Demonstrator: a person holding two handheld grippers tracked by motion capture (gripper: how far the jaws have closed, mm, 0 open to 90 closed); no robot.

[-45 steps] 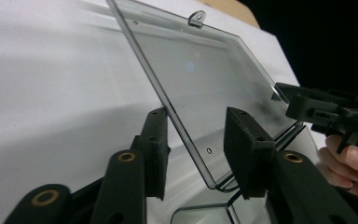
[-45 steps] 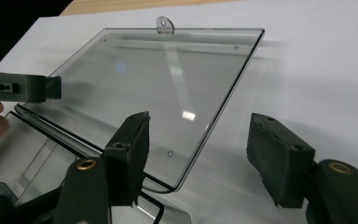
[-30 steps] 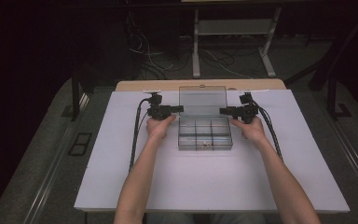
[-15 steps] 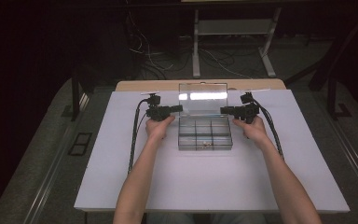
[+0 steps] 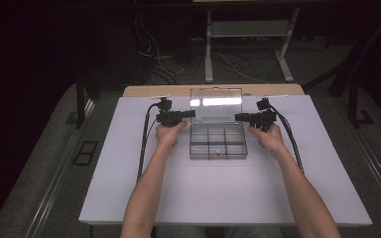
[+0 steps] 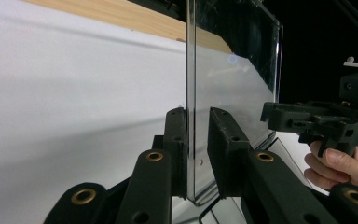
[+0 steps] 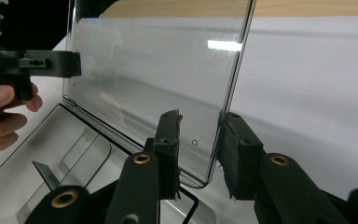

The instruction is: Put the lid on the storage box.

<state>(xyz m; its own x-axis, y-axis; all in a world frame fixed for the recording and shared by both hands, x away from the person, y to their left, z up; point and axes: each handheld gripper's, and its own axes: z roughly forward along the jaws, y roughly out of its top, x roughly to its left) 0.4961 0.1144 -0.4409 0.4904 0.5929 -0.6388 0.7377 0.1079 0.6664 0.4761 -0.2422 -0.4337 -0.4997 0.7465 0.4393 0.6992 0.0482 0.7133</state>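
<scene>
Both tongs, left [image 5: 190,113] and right [image 5: 239,117], stand released astride the upright clear lid [image 5: 216,103], one at each side edge, centre frame above the box [image 5: 218,142] on the tabletop [image 5: 129,188].

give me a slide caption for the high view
Left gripper and right gripper flank the upright clear lid of a compartment box.

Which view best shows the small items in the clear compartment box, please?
The high view: it looks down into the clear compartment box, with small items in a near compartment. The left gripper view shows mostly the upright lid edge-on; the right gripper view shows lid and blurred dividers.
</scene>
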